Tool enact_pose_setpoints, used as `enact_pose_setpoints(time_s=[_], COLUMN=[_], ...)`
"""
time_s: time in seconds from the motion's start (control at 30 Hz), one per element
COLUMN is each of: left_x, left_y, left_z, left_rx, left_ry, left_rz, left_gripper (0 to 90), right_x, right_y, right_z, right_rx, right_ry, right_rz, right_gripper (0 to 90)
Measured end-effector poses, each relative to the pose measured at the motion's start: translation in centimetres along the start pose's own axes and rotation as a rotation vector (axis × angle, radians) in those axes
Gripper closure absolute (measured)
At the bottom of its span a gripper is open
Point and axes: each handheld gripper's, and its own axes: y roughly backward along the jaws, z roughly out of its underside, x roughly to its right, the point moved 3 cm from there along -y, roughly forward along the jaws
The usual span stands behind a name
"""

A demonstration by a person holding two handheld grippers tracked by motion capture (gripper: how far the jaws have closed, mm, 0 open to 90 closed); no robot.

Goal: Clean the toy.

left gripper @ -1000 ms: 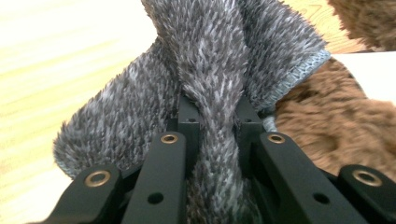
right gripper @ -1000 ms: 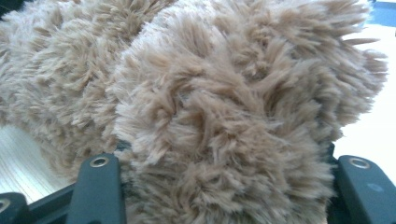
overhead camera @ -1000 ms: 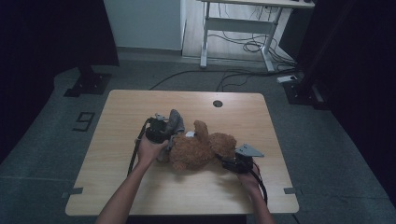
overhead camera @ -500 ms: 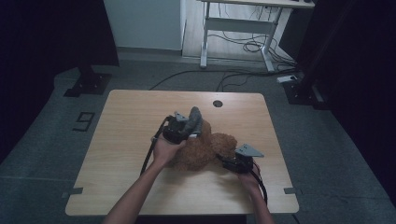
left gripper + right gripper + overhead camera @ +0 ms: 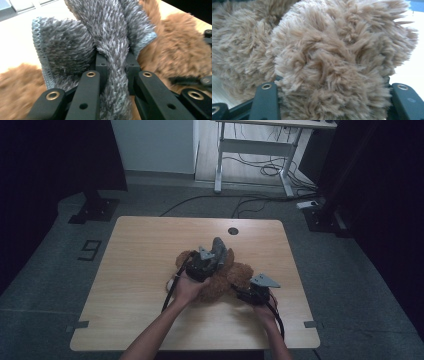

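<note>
A brown plush teddy bear (image 5: pixel 227 277) lies near the middle of the wooden table (image 5: pixel 145 250). My left gripper (image 5: pixel 210 260) hovers over the bear and is shut on a grey fuzzy cloth (image 5: pixel 218 249). Seen from the left gripper view, that grey cloth (image 5: pixel 112 50) is pinched between the two black jaws, with brown fur (image 5: pixel 175 55) behind it. My right gripper (image 5: pixel 243 292) sits at the bear's right side. Up close in the right gripper view, a tan furry limb of the bear (image 5: pixel 332 75) fills the gap between the jaws, which press on it.
A round cable hole (image 5: pixel 233 231) lies at the table's far edge. Beyond the table stands a white desk frame (image 5: pixel 255 145) with cables on the floor. Dark stands flank the table left and right.
My left gripper carried the grey cloth from the bear's left side rightward and slightly up, so it is over the bear's middle. The right gripper has stayed where it was.
</note>
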Motion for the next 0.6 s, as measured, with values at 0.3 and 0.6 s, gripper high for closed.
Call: enact_pose_setpoints(time_s=[0.3, 0.6], left_x=[-5.5, -10.1], left_y=[2.8, 3.0], left_z=[2.7, 8.6], left_rx=[-0.02, -0.113], left_ry=[0.092, 0.211], left_rz=[-0.056, -0.097], left_gripper=[78.4, 78.2], right_x=[0.1, 0.1], right_y=[-0.2, -0.3], right_z=[0.0, 0.0], right_rx=[0.004, 0.009], right_ry=[-0.029, -0.04], right_rz=[0.012, 0.02], right_gripper=[38.7, 38.7])
